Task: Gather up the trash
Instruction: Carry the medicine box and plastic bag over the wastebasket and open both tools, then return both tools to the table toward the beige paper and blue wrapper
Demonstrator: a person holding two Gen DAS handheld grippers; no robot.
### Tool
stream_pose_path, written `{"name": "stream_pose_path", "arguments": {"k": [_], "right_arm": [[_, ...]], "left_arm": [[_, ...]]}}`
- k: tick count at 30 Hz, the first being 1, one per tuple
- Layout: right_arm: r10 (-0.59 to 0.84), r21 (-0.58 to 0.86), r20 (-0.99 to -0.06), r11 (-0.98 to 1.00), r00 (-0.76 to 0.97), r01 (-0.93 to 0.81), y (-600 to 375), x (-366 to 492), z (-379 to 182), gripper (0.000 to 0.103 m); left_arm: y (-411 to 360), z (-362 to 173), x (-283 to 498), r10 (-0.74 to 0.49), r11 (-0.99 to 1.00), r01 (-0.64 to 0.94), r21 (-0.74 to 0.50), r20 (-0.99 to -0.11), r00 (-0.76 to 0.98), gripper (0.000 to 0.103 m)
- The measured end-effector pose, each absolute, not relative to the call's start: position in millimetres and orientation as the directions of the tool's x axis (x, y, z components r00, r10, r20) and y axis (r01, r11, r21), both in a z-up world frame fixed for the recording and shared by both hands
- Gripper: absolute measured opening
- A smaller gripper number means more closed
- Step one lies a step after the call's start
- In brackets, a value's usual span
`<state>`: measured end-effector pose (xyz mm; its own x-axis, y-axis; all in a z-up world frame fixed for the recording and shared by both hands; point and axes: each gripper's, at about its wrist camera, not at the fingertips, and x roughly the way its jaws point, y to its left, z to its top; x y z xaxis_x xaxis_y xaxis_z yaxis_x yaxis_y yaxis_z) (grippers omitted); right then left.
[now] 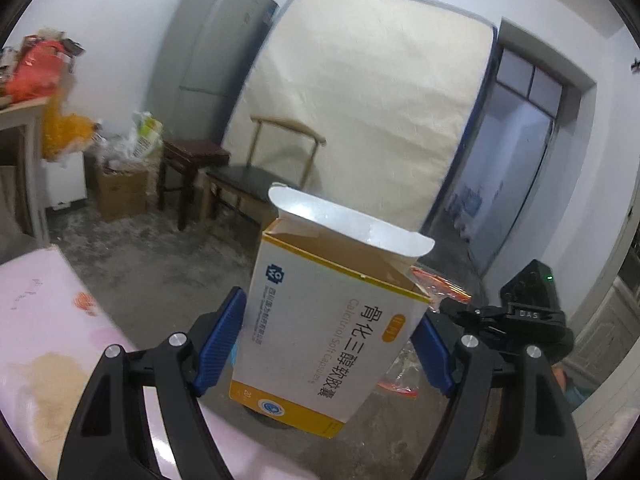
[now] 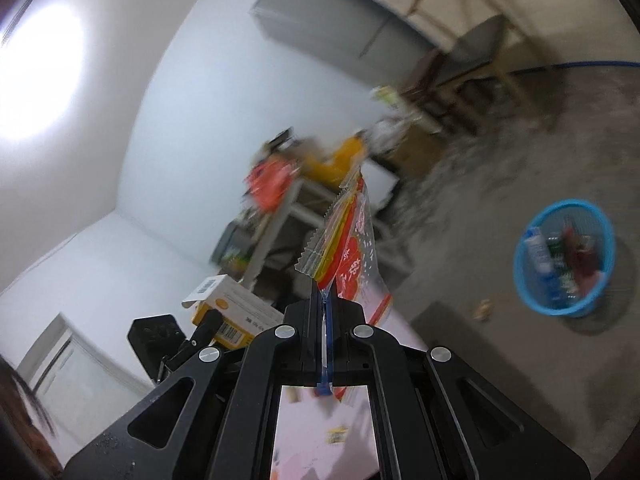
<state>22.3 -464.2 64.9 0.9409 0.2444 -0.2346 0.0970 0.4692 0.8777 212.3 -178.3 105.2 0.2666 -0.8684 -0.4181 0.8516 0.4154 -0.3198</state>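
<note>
- Blue ridged pads of the left gripper (image 1: 332, 340) were clamped on the two sides of a white and yellow cardboard medicine box (image 1: 320, 328), which stood upright between them with its top flap (image 1: 352, 220) open.
- The right gripper (image 2: 322, 312) had its fingers pressed together on a crinkly red and clear plastic snack wrapper (image 2: 352, 248), pinched by its lower edge so that most of the film stood free above the fingertips.
- Both pieces of trash were therefore in the air, carried over a pink patterned tabletop (image 1: 44, 320) and a grey concrete floor (image 1: 160, 248).
- In the right wrist view a round blue plastic mesh basket (image 2: 564, 258) stood on the floor well apart from the wrapper, already holding several discarded items; it looked like the place to drop both loads.
- To do the carry well, the person probably needed to keep both grips firm until each gripper was directly over the basket's rim, since the box was light and empty-looking and the wrapper was slippery.
- The wrapper would likely flutter when let go, so releasing it low and close to the basket's mouth seemed wiser than dropping from height.
- Tipping the box flap-down into a gap beside the items already there would help it settle rather than perch on the rim.
</note>
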Motion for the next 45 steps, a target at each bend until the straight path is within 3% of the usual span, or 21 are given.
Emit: {"name": "stream_pose_path", "arguments": {"k": [13, 24, 26, 27, 31, 33, 36, 45], "right_arm": [[0.05, 0.772, -0.526, 0.445, 0.849, 0.453, -546, 45, -61, 0.0], [-0.021, 0.613, -0.682, 0.527, 0.731, 0.588, -580, 115, -140, 0.001], [-0.019, 0.601, -0.692, 0.54, 0.722, 0.59, -583, 127, -149, 0.003], [-0.03, 0.57, -0.719, 0.546, 0.694, 0.614, -585, 136, -159, 0.005], [-0.002, 0.505, -0.793, 0.557, 0.609, 0.66, -587, 154, -192, 0.032], [-0.006, 0.491, -0.802, 0.561, 0.597, 0.666, -588, 151, -197, 0.033], [-0.026, 0.475, -0.808, 0.563, 0.589, 0.676, -588, 143, -195, 0.043], [-0.057, 0.478, -0.797, 0.551, 0.602, 0.684, -589, 97, -175, 0.049]], "left_arm": [[-386, -52, 272, -0.658, 0.546, 0.746, -0.381, -0.747, 0.1, 0.077], [-453, -158, 330, -0.509, 0.696, 0.624, -0.355, -0.857, 0.08, 0.078], [-461, -171, 338, -0.493, 0.716, 0.6, -0.358, -0.867, 0.071, 0.082], [-457, -175, 335, -0.487, 0.722, 0.593, -0.357, -0.871, 0.068, 0.088], [-451, -182, 335, -0.477, 0.745, 0.554, -0.372, -0.877, 0.053, 0.092], [-449, -182, 334, -0.487, 0.742, 0.544, -0.393, -0.872, 0.034, 0.093], [-448, -171, 327, -0.509, 0.717, 0.57, -0.402, -0.86, 0.035, 0.093], [-421, -104, 299, -0.604, 0.628, 0.645, -0.435, -0.795, 0.053, 0.093]]}}
